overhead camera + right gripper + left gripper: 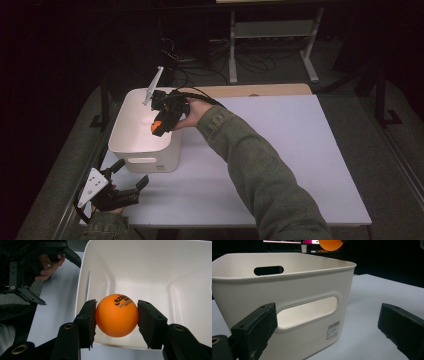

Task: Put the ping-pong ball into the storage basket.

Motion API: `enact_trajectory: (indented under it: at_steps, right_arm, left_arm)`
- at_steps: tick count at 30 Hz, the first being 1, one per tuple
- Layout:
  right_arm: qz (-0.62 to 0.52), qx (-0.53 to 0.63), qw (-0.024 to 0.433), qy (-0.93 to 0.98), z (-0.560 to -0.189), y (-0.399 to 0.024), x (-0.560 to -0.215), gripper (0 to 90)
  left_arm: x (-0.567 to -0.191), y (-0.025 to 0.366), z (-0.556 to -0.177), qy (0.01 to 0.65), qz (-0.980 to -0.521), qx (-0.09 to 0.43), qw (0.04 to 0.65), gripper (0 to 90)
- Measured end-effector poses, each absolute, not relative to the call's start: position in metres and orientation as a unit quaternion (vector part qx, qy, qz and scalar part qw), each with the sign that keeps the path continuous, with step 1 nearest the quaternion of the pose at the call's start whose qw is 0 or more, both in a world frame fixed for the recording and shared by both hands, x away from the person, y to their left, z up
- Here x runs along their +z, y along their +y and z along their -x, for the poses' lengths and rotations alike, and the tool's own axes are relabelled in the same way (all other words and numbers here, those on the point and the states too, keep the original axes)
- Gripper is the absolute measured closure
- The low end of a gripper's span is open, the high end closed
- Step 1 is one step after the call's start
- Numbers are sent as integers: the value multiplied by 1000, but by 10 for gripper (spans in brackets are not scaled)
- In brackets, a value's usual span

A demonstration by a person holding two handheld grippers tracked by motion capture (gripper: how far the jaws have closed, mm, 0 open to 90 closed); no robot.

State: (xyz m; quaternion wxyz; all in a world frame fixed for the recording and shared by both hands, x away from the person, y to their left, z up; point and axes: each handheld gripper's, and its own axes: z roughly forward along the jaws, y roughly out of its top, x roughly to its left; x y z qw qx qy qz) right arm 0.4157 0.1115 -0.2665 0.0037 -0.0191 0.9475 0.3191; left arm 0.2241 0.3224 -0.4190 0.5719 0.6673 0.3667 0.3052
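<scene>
An orange ball [117,315] with black print sits pinched between the two black jaws of my right gripper [117,317]. That gripper [158,126] hangs over the right rim of the white bin [131,143], with the ball [156,125] above the bin's inside. The bin's inside [155,277] looks bare. My left gripper [131,173] rests near the table's front left corner, just in front of the bin, its jaws wide apart with nothing between them. In the left gripper view the bin's handle slot [308,312] faces me and the ball [330,244] peeks in at the top edge.
The white table [280,150] stretches to the right of the bin. A wooden strip [260,90] runs along its far edge. Beyond it stand a metal frame [272,35] and cables on the dark floor.
</scene>
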Motion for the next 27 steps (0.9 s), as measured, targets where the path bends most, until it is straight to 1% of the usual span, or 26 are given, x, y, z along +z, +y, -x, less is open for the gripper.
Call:
enact_trajectory:
  at_steps: [27]
  right_arm:
    - [20,301,-8,953,-422,129,-286,497]
  left_arm:
    - [-419,322,-224,367,-669,304,571,20]
